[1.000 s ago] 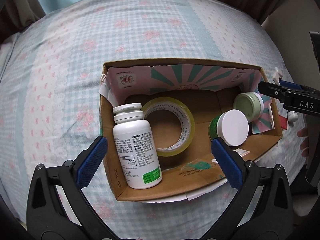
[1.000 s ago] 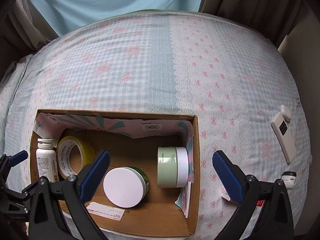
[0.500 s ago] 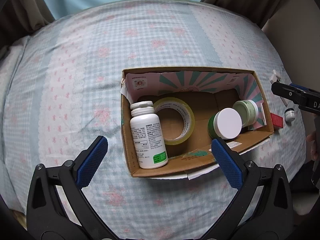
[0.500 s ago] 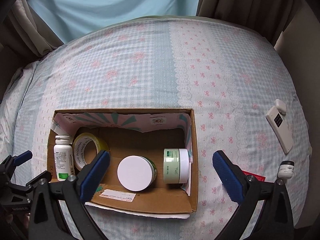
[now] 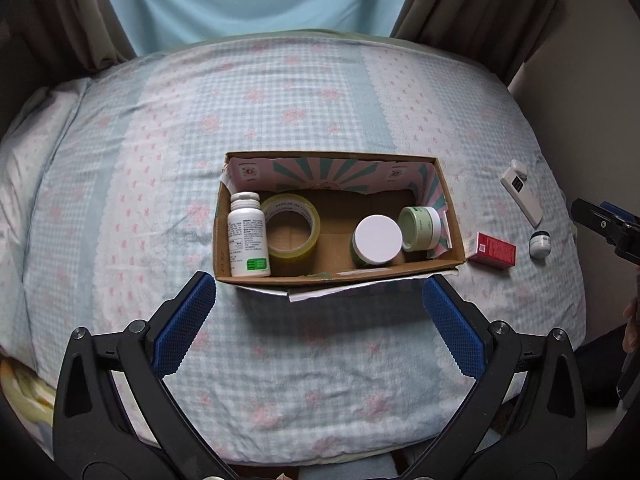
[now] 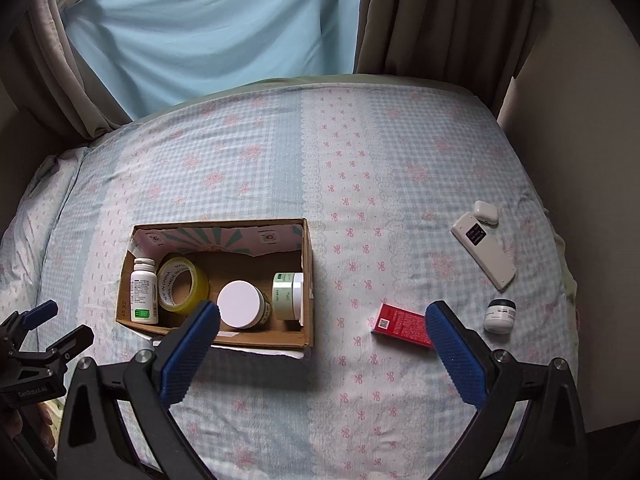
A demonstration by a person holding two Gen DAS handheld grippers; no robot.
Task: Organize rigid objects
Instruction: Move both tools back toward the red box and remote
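Note:
A cardboard box (image 5: 340,274) (image 6: 264,336) lies on the bed. In it are a white pill bottle (image 5: 247,236) (image 6: 143,292), a yellow tape roll (image 5: 292,230) (image 6: 182,286), a white-lidded jar (image 5: 378,240) (image 6: 242,305) and a pale green jar (image 5: 422,227) (image 6: 287,295). Right of the box lie a red carton (image 5: 493,250) (image 6: 402,325) and a small white jar (image 5: 540,244) (image 6: 499,315). My left gripper (image 5: 320,294) is open and empty, held back from the box's near wall. My right gripper (image 6: 322,326) is open and empty, above the box's right end and the red carton.
A white remote (image 5: 522,194) (image 6: 484,254) with a small white earbud case (image 6: 486,212) at its far end lies at the bed's right side. The checked bedsheet (image 5: 280,100) covers the bed. Curtains (image 6: 208,24) hang behind. The wall (image 6: 580,120) is on the right.
Both grippers have pulled back and up from the box, so it looks smaller and farther. The red carton, small jar and remote have come into view. Both stay open.

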